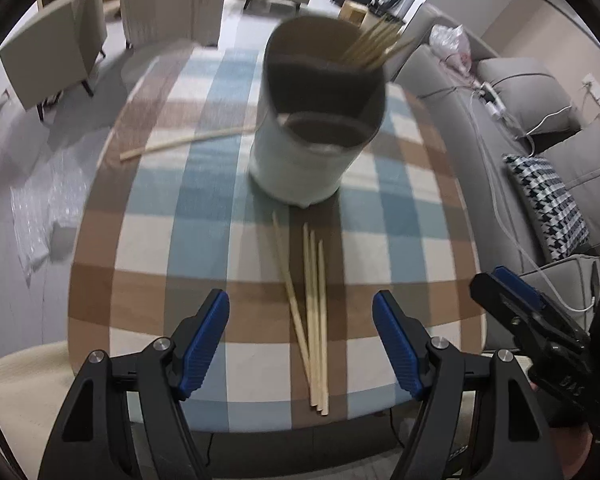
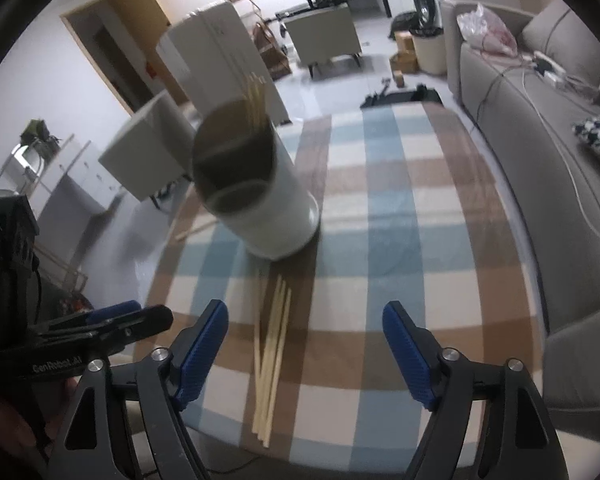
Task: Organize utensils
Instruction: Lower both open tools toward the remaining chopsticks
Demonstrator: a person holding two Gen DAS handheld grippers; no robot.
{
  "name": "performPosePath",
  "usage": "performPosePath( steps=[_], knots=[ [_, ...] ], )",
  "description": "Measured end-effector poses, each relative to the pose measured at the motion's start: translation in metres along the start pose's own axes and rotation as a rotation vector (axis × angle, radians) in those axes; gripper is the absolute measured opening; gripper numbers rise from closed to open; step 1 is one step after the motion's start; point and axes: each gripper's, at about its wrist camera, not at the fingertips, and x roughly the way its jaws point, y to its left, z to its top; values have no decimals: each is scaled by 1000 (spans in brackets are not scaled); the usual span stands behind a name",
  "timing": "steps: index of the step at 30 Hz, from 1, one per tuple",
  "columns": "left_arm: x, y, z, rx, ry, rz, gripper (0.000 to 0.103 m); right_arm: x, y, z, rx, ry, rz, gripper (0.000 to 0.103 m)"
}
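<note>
Nearest the lens, the left gripper stands with its jaws spread wide and nothing between the pads; the bundle of loose chopsticks lies on the checked tablecloth just ahead, in line with the gap. The right gripper is likewise wide open and empty, with the same chopsticks slightly left of its centre. To pick them up well, one gripper should probably straddle the sticks across their length near the middle and close squarely, so that none splays out. Beyond the bundle stands the divided utensil holder, already holding chopsticks in a far compartment. A single chopstick lies well off to the left. The two grippers sit close together and might crowd each other.
</note>
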Motion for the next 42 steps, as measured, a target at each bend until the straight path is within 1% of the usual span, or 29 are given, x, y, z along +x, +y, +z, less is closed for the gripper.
performPosePath(
  steps=[3, 6, 8, 10, 12, 15, 17, 22, 27, 30, 31, 32, 33, 34, 35, 37, 38, 41, 42],
  knots=[
    [17, 11, -6, -30, 34, 14, 70, 13, -4, -5, 23, 35, 10, 85],
    [33, 20, -7, -75, 80, 5, 70, 27, -2, -10, 5, 80, -11, 88],
    [42, 21, -7, -76, 99, 18, 70, 35, 1, -12, -10, 108, -22, 88],
    [49, 22, -5, -80, 115, 7, 70, 41, 2, -12, -21, 122, -31, 88],
    [56, 22, -2, -74, 130, 17, 70, 48, 4, -12, -36, 138, -52, 89],
    [65, 25, 2, -77, 137, 29, 70, 57, 2, -11, -36, 157, -75, 89],
    [70, 28, 4, -90, 144, 22, 70, 60, 0, -9, -29, 162, -83, 89],
    [78, 31, 10, -98, 132, 43, 70, 64, -4, -4, -1, 163, -85, 89],
    [82, 33, 13, -102, 125, 48, 69, 67, -6, -2, 9, 175, -78, 89],
    [84, 32, 15, -90, 124, 31, 68, 68, -8, -1, 21, 180, -73, 89],
    [85, 30, 15, -74, 126, 56, 68, 67, -8, -1, 24, 179, -72, 89],
    [86, 29, 15, -64, 124, 80, 65, 67, -9, 0, 27, 176, -70, 89],
    [88, 29, 13, -56, 130, 87, 62, 66, -10, 1, 30, 173, -66, 89],
    [91, 31, 11, -62, 147, 90, 54, 65, -10, 1, 33, 172, -64, 89],
    [88, 32, 10, -60, 128, 102, 49, 65, -11, 1, 36, 171, -63, 89],
    [86, 33, 8, -47, 130, 125, 42, 64, -13, 2, 43, 171, -59, 89],
    [85, 34, 6, -40, 127, 141, 36, 64, -13, 2, 47, 173, -57, 89],
    [82, 35, 4, -14, 116, 188, 26, 64, -15, 2, 62, 176, -52, 89],
    [81, 36, 2, -7, 110, 193, 23, 64, -15, 2, 63, 176, -50, 89]
  ],
)
